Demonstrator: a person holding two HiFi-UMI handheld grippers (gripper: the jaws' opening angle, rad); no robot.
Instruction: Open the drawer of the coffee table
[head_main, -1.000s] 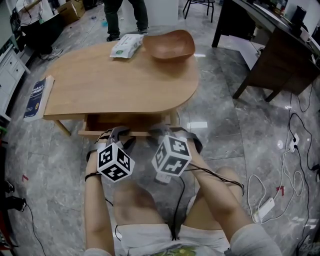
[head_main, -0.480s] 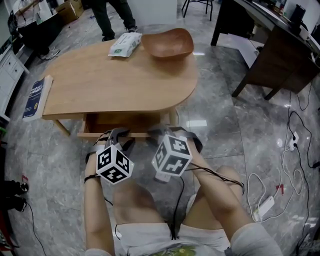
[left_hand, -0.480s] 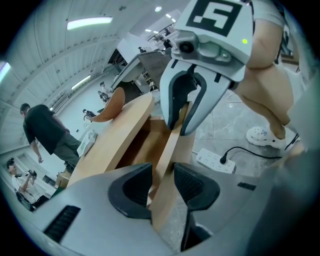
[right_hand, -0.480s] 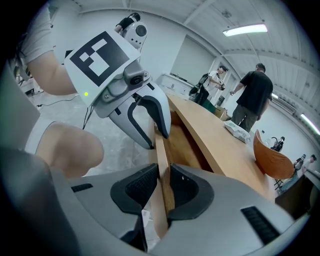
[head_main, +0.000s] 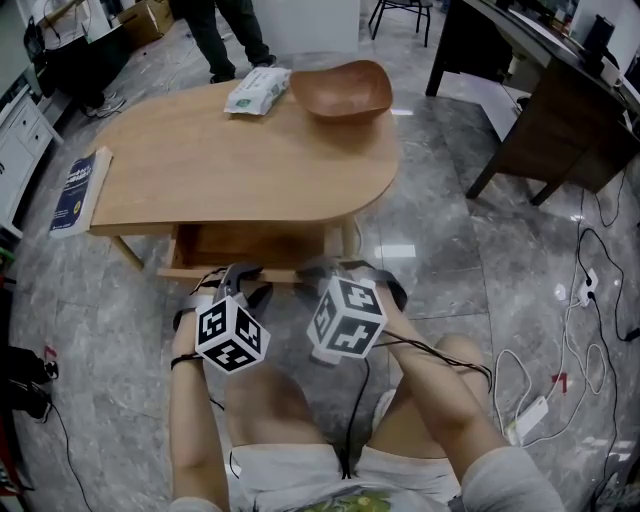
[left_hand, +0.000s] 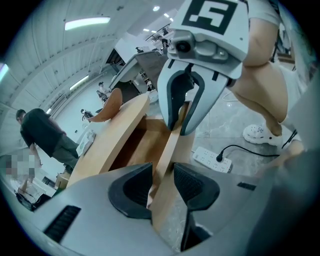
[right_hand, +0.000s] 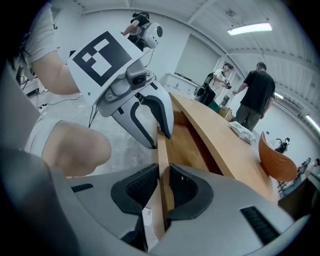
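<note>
Head view: the coffee table (head_main: 240, 160) fills the upper left of the frame, its drawer (head_main: 250, 243) standing partway out below the near edge at centre, where the left gripper (head_main: 232, 276) and right gripper (head_main: 330, 268) sit side by side on its front board (head_main: 275, 271), seemingly so that both hands pull it squarely. Left gripper view: the jaws at bottom centre are clamped on the board's top edge, a grip that serves where no handle shows. Right gripper view: the jaws, which have just been closing, pinch the same board between their pads at lower centre
</note>
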